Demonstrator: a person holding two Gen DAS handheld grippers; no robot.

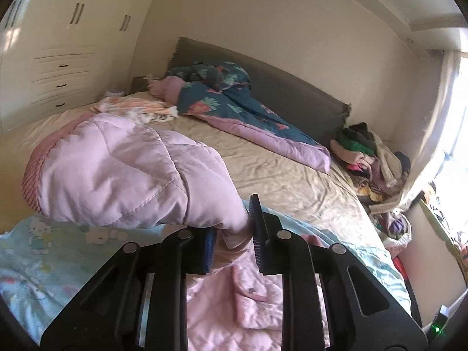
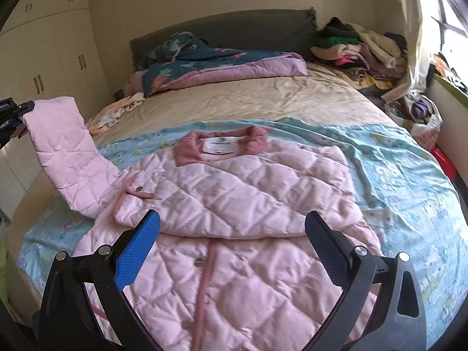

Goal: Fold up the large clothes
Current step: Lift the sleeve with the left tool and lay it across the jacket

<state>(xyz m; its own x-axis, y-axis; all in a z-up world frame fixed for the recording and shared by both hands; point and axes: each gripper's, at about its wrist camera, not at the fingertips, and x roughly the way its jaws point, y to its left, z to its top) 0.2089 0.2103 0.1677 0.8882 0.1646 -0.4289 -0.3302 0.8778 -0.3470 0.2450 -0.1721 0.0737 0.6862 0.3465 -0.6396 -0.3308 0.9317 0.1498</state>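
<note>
- A pink quilted jacket [image 2: 234, 204] lies front up on a light blue cartoon-print blanket [image 2: 409, 181] spread over the bed, its darker pink collar [image 2: 187, 149] towards the headboard.
- A white label shows inside the collar; a dark pink placket with snap buttons runs down the middle.
- One sleeve [image 2: 263, 204] is folded across the chest.
- The other sleeve [image 2: 67, 146] is lifted off the bed at the side, its cuff end pinched in the left claw [image 1: 234, 234]; a ribbed pink lining [image 1: 35, 172] shows there.
</note>
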